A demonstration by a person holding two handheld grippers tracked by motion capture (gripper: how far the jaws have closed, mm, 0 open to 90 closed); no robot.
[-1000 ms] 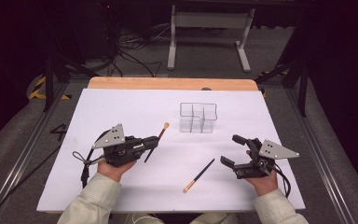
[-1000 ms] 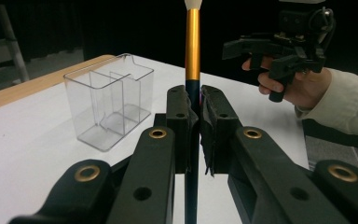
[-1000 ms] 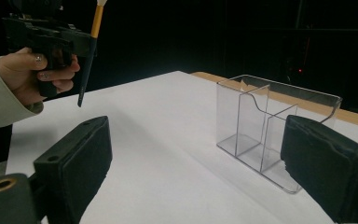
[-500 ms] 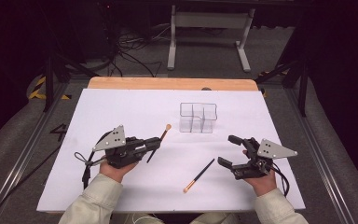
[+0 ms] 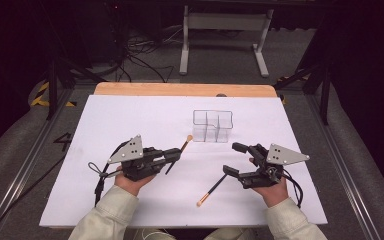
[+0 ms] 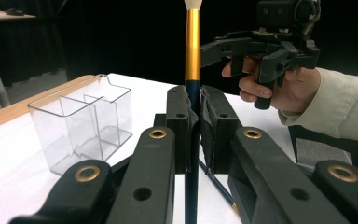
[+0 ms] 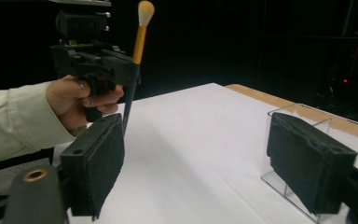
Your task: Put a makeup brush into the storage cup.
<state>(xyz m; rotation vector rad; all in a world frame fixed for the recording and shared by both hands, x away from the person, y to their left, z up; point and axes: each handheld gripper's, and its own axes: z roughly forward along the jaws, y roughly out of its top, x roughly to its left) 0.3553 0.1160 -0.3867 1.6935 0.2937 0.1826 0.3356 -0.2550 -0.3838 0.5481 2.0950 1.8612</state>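
My left gripper (image 5: pixel 174 155) is shut on the dark handle of a makeup brush (image 5: pixel 185 143), whose gold ferrule and pale tip point toward a clear divided organizer (image 5: pixel 212 125). In the left gripper view the brush (image 6: pixel 192 51) stands upright between the closed jaws of my left gripper (image 6: pixel 193 109). A second brush (image 5: pixel 213 189) lies flat on the white table cover, just left of my right gripper (image 5: pixel 234 159). My right gripper (image 7: pixel 200 163) is open; its jaws have just been closing a little, with nothing between them.
The white cover (image 5: pixel 130 115) spans the table, with a wooden edge (image 5: pixel 180 90) at the back. The organizer (image 6: pixel 81 123) stands at centre back, its compartments holding nothing. Cables and a metal stand (image 5: pixel 225 30) sit on the floor beyond.
My right gripper has shifted slightly left and up, toward the table's middle, and its jaws have narrowed a little. The left gripper and its brush have stayed put.
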